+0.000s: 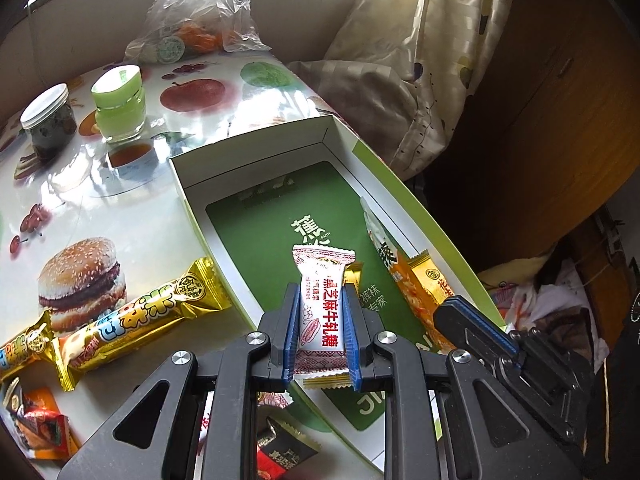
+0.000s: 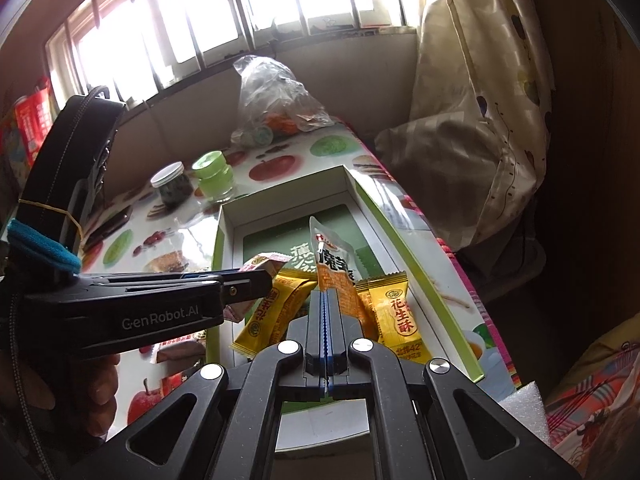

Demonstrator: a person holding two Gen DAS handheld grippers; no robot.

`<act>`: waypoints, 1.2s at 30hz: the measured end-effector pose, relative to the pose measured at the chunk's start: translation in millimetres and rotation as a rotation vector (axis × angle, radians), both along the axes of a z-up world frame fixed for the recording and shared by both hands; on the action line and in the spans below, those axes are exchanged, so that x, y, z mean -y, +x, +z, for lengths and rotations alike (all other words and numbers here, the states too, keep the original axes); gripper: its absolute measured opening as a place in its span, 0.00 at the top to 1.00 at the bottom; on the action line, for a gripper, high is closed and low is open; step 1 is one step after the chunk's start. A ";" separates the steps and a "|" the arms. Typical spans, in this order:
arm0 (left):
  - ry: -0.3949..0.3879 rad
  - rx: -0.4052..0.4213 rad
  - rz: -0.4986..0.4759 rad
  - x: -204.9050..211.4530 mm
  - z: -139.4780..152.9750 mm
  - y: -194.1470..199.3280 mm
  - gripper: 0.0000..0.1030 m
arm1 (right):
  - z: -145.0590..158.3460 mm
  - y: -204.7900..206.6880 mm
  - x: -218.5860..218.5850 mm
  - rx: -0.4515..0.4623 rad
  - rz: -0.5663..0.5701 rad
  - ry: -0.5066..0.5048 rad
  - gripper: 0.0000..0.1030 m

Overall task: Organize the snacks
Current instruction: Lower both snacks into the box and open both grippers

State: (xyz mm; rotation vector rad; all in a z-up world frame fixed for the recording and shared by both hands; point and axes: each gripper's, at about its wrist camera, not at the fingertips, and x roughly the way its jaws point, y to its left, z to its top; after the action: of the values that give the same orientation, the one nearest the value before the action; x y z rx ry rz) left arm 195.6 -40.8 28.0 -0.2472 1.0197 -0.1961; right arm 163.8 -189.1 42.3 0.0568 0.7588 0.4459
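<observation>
My left gripper (image 1: 319, 300) is shut on a white nougat candy (image 1: 320, 304) with red lettering and holds it above the near end of an open white box (image 1: 256, 168) with a green floor. The candy and gripper also show in the right wrist view (image 2: 262, 266). My right gripper (image 2: 327, 300) is shut on the lower edge of an orange-and-clear snack pouch (image 2: 334, 260) held upright over the box (image 2: 224, 232). Two yellow snack packs (image 2: 280, 312) (image 2: 394, 312) lie in the box beneath it.
On the fruit-print table lie a long gold snack bar (image 1: 136, 320) and small wrapped snacks (image 1: 40, 420) left of the box. Two jars (image 1: 120, 100) (image 1: 48, 120) and a plastic bag (image 1: 200, 20) stand farther back. A cloth bundle (image 1: 400, 80) sits beyond the right table edge.
</observation>
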 end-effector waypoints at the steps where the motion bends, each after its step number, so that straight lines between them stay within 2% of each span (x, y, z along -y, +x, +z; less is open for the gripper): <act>1: -0.006 0.000 -0.001 -0.5 -0.2 -0.2 0.80 | -0.4 0.2 -0.4 -0.002 -0.001 0.000 0.99; 11: -0.012 0.003 -0.005 -2.3 0.9 -0.8 0.77 | -3.6 3.4 -2.7 -0.023 0.001 0.001 0.99; 14: -0.013 0.007 -0.003 -2.7 2.2 -1.8 0.63 | -4.5 3.3 -1.8 -0.028 0.000 0.006 0.99; 15: -0.013 0.008 -0.002 -2.7 2.6 -1.9 0.62 | -4.7 3.2 -1.3 -0.030 -0.001 0.008 0.99; 30: -0.011 0.032 0.005 -7.9 12.7 -11.4 0.61 | -2.7 -1.5 -4.3 -0.030 -0.013 0.001 0.88; 36: -0.003 0.042 0.009 -10.1 16.8 -16.8 0.61 | -1.6 -4.6 -7.3 -0.025 -0.023 -0.016 0.79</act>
State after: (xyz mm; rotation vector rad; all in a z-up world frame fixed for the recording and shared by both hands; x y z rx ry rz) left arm 178.8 -30.8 44.8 -0.2495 0.9763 -0.1945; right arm 159.1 -181.9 40.7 0.0557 0.7856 0.4182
